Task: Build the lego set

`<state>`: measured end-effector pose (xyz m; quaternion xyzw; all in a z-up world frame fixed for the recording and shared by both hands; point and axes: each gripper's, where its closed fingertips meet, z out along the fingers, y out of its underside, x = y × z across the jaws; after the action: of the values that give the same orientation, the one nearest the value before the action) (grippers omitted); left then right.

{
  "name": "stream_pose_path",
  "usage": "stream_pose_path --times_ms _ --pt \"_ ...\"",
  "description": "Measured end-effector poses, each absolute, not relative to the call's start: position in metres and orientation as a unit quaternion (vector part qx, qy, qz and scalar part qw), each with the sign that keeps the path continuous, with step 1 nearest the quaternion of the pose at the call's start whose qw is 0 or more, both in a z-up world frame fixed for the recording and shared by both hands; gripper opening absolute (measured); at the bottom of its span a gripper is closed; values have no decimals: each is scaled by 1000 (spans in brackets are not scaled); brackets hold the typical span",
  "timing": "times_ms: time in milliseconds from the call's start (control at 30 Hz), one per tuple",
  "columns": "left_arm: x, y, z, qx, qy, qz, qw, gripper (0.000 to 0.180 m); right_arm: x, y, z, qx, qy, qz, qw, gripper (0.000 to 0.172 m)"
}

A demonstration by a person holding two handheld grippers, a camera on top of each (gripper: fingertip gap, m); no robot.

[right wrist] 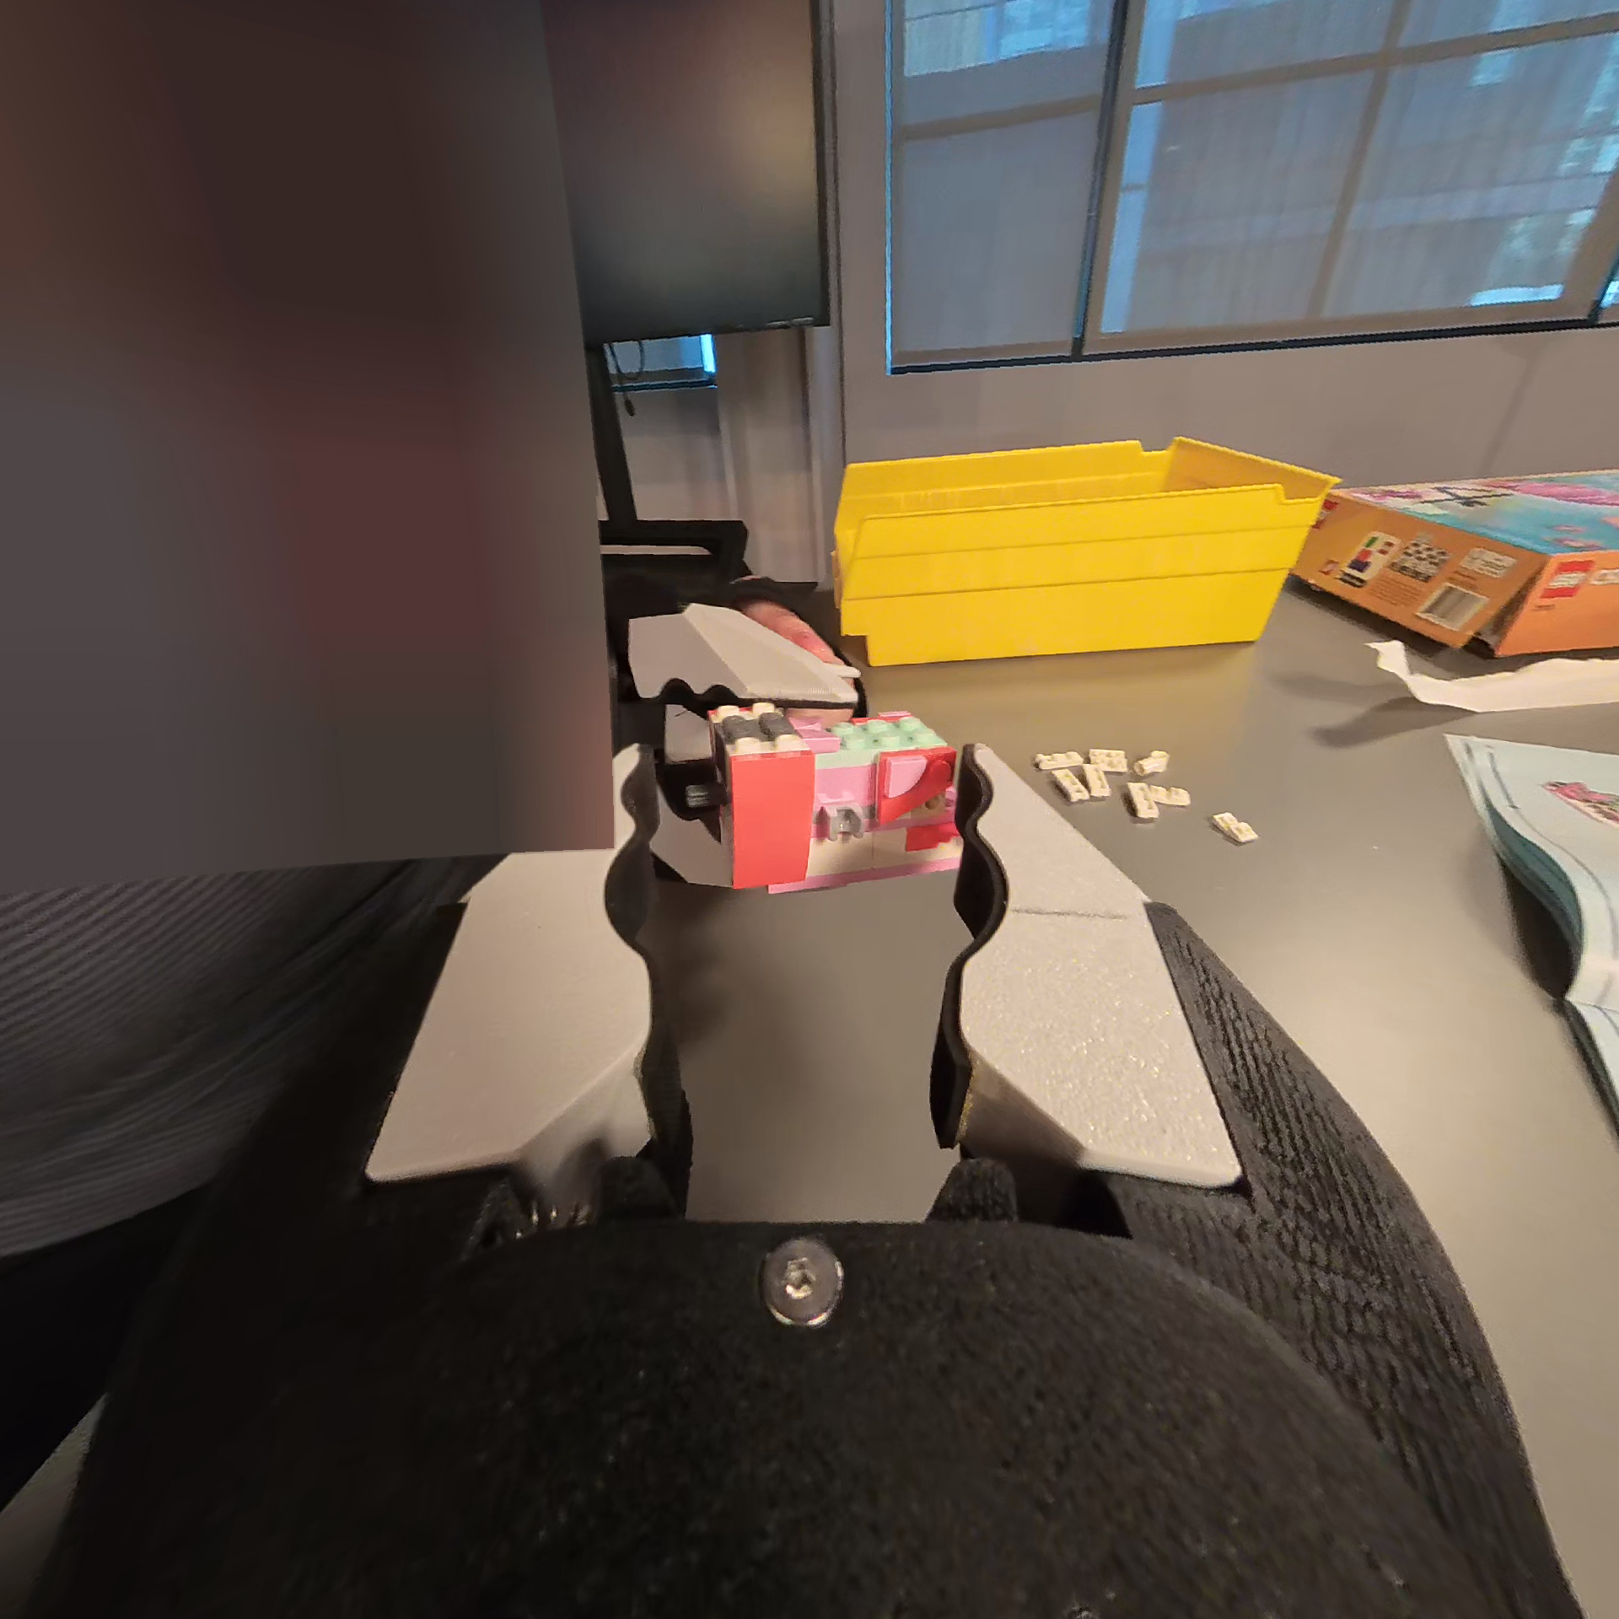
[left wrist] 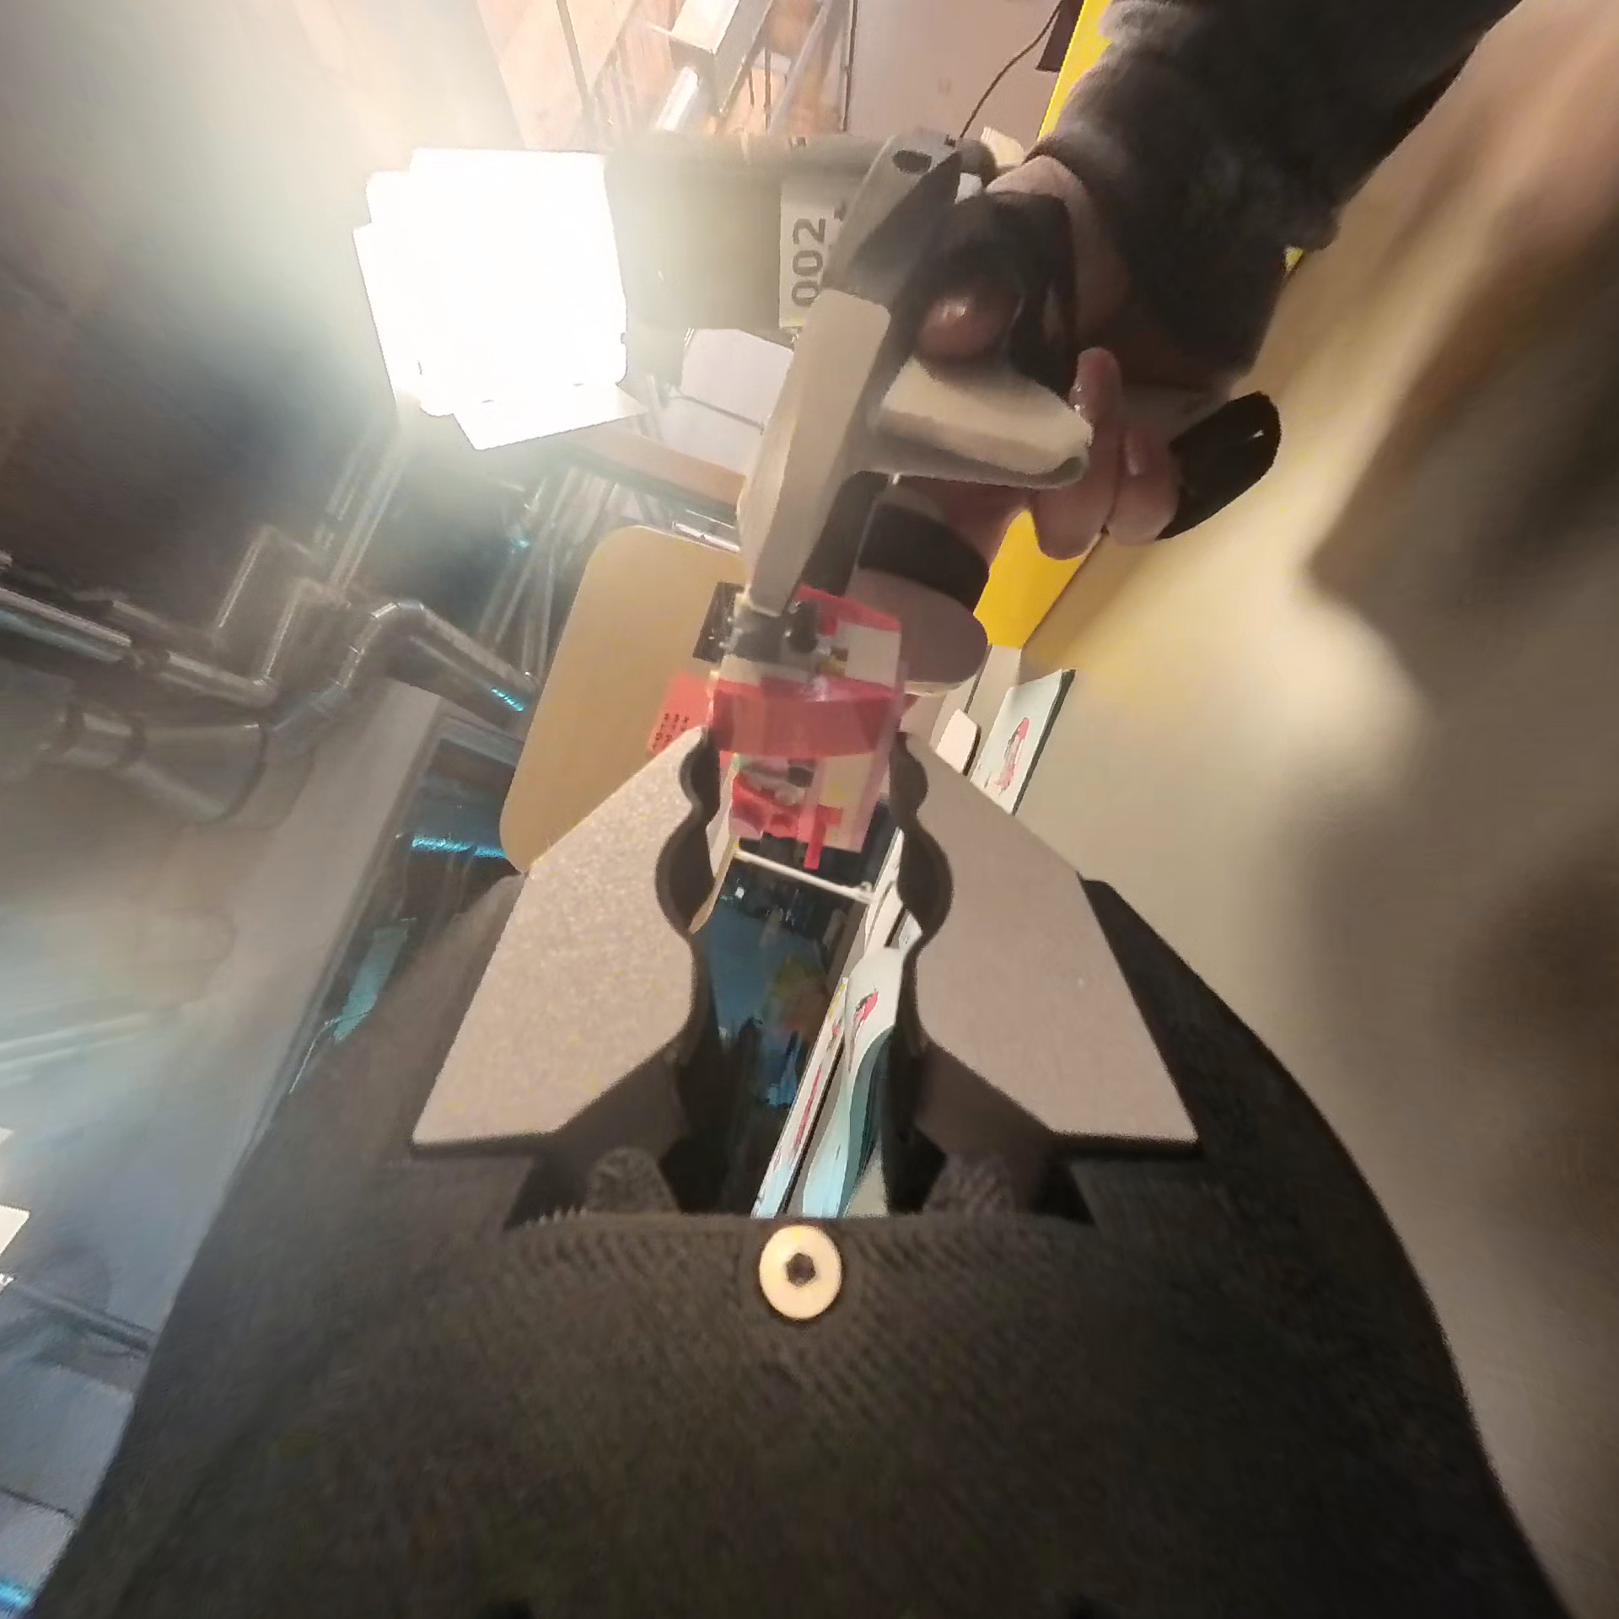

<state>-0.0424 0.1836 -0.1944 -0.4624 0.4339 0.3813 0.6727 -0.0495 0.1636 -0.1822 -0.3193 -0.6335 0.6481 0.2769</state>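
A small brick model (right wrist: 841,797), red, pink, white and mint green, hangs above the grey table (right wrist: 1226,964). My left gripper (left wrist: 802,806) is shut on the brick model (left wrist: 806,727). In the right wrist view its grey fingers (right wrist: 745,657) clamp the model from above and below at its left end. My right gripper (right wrist: 797,815) is open around the model. Its right pad (right wrist: 972,815) is at the model's right end, and its left pad (right wrist: 631,815) stands clear of it. In the left wrist view one right finger (left wrist: 788,526) reaches down onto the model's far side.
A yellow bin (right wrist: 1069,561) stands at the back of the table, with an orange box (right wrist: 1472,561) to its right. Several small white pieces (right wrist: 1130,784) lie right of the model. A booklet (right wrist: 1559,841) and white paper (right wrist: 1489,683) lie at the far right. A person's hand (left wrist: 1095,438) holds the right gripper.
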Motion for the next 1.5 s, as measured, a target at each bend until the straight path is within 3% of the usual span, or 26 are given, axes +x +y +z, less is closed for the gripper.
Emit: stream_pose_path --times_ms 1067,1500 --pt "-40 186 -201 -457 454 411 645 38 -53 168 -192 -339 -640 635 269 68" --pt "-28 179 -204 -447 478 375 657 39 -44 155 -200 -326 -655 649 209 64"
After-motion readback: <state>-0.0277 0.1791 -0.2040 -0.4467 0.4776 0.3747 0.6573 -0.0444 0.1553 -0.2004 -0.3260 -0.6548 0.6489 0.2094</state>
